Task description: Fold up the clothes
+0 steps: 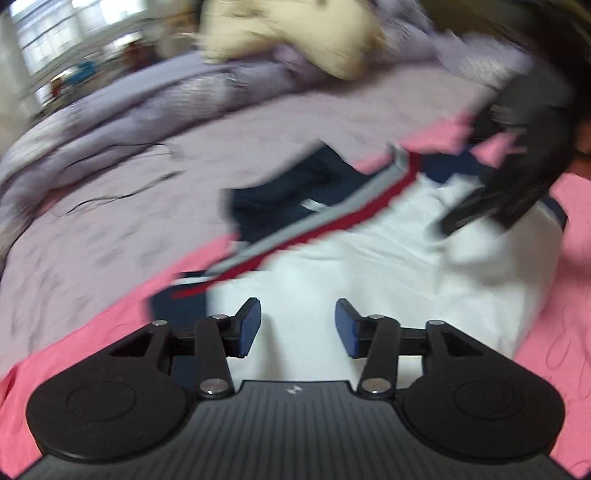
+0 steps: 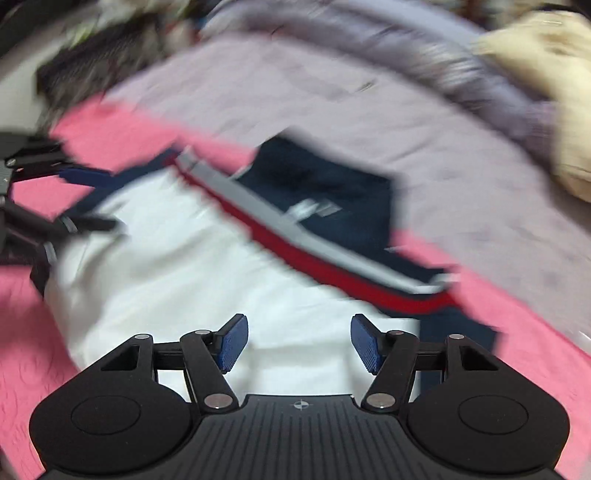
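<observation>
Left wrist view: a bed covered by a lilac sheet [image 1: 122, 229], with a pink cloth [image 1: 74, 343] spread over its near part. A rumpled lilac quilt [image 1: 122, 107] and a cream pillow [image 1: 291, 33] lie at the far side; a bright window [image 1: 55, 33] shows at upper left, much blurred. A thin dark cable [image 1: 122, 192] trails across the sheet.

On the pink cloth lies the garment [image 1: 369, 266]: a white body bordered by a red and grey stripe [image 1: 321, 221], with navy parts beyond the stripe. The left tool [image 1: 298, 325] hangs over the white body, its blue pads [image 1: 247, 328] apart and nothing between them: released. Whether the pads touch the cloth cannot be told.

Right wrist view: the same garment [image 2: 207, 273] seen from the other side, the stripe [image 2: 332, 266] running down to the right. The right tool [image 2: 300, 343] is likewise released over the white body, pads [image 2: 234, 343] apart and empty.

Each view shows the other tool: the right tool [image 1: 509, 177] at the garment's far right edge in the left view, the left tool [image 2: 33, 199] at its left edge in the right view. Only the right view shows a dark heap [image 2: 96, 59] at upper left; only the left shows the window and cable.
</observation>
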Action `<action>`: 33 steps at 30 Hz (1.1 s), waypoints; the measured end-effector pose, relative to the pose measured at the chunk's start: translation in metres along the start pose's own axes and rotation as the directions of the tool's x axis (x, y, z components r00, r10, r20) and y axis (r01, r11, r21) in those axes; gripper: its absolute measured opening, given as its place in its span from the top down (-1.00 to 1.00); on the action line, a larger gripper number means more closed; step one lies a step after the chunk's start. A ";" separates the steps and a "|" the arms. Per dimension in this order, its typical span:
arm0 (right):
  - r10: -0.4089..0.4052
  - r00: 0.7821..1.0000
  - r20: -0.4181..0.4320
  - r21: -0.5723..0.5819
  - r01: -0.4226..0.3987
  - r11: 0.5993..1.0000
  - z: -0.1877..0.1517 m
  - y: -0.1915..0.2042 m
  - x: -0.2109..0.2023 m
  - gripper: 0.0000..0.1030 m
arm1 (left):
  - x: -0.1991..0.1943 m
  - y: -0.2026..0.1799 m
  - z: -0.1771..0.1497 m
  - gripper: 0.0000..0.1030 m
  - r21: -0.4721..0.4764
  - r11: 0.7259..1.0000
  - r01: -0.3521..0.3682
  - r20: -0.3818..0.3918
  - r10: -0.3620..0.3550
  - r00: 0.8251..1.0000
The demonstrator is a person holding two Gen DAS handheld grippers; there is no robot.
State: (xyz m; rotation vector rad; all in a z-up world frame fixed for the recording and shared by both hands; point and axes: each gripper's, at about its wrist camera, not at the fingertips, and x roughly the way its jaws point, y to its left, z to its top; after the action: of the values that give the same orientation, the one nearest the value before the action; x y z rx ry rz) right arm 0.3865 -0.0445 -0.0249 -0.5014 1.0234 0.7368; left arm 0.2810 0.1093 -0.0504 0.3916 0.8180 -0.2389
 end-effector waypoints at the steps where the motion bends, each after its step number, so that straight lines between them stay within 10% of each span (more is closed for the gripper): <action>1: -0.027 0.999 -0.026 -0.011 0.027 1.000 0.005 0.008 0.019 -0.11 | 0.020 -0.007 0.003 -0.04 0.012 0.999 -0.034 -0.036 0.035 0.999; 7: -0.097 0.991 0.092 0.267 0.070 0.961 0.022 -0.020 0.071 -0.07 | 0.076 0.043 0.014 0.24 -0.276 0.955 -0.107 -0.079 0.088 0.993; 16: -0.147 0.932 0.331 0.428 -0.010 0.904 -0.030 -0.059 0.008 -0.17 | 0.013 0.078 -0.011 0.10 -0.467 0.884 0.009 0.049 0.016 0.999; 19: -0.088 0.915 0.394 0.281 -0.029 0.959 -0.046 -0.026 -0.010 -0.17 | -0.007 0.056 -0.019 -0.03 -0.381 0.924 -0.029 0.088 0.068 0.994; 23: -0.014 0.930 0.368 0.047 -0.004 0.999 -0.067 0.026 -0.006 -0.15 | 0.010 0.025 -0.045 -0.09 -0.154 0.956 -0.250 -0.014 0.251 0.968; 27: -0.227 0.941 0.253 0.121 0.202 0.972 -0.092 -0.003 0.021 -0.17 | 0.010 0.063 -0.074 -0.19 -0.336 0.900 -0.277 -0.068 0.271 0.960; 30: -0.369 0.903 0.221 0.383 0.268 0.884 -0.105 -0.050 0.004 0.23 | -0.002 0.084 -0.078 -0.19 -0.440 0.830 -0.342 -0.105 0.330 0.938; 33: -0.466 0.837 0.288 0.400 0.337 0.852 -0.101 -0.036 -0.025 0.11 | -0.024 0.075 -0.073 -0.09 -0.429 0.832 -0.352 -0.034 0.374 0.927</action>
State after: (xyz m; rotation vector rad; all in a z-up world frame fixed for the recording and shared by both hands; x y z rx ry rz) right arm 0.3470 -0.1456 -0.0457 -0.2509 0.6257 0.2453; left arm 0.2435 0.2097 -0.0594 0.1170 0.7048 0.2879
